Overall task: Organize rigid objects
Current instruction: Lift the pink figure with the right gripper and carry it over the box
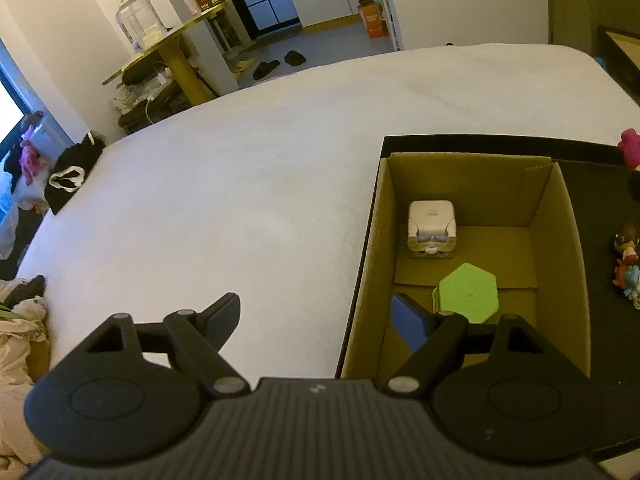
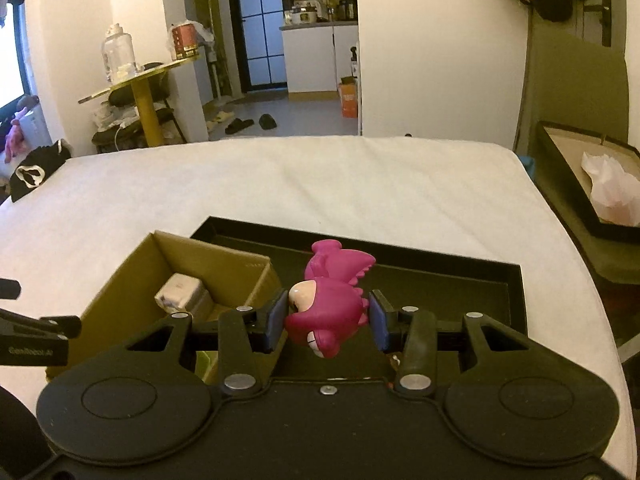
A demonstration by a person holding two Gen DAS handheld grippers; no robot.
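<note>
My right gripper (image 2: 328, 320) is shut on a magenta toy figure (image 2: 326, 304) and holds it in the air above the black tray (image 2: 460, 280), just right of the cardboard box (image 2: 132, 276). My left gripper (image 1: 316, 320) is open and empty, straddling the box's left wall (image 1: 360, 280). Inside the box lie a white cube-shaped toy (image 1: 431, 229) and a green hexagonal block (image 1: 468, 293). The white toy also shows in the right wrist view (image 2: 180, 290).
The box stands in the black tray (image 1: 600, 208) on a white bed (image 1: 220, 200). Small figures (image 1: 628, 264) lie at the tray's right edge. A black garment (image 1: 70, 172) lies on the bed's left edge. A dark open case (image 2: 584, 188) sits right of the bed.
</note>
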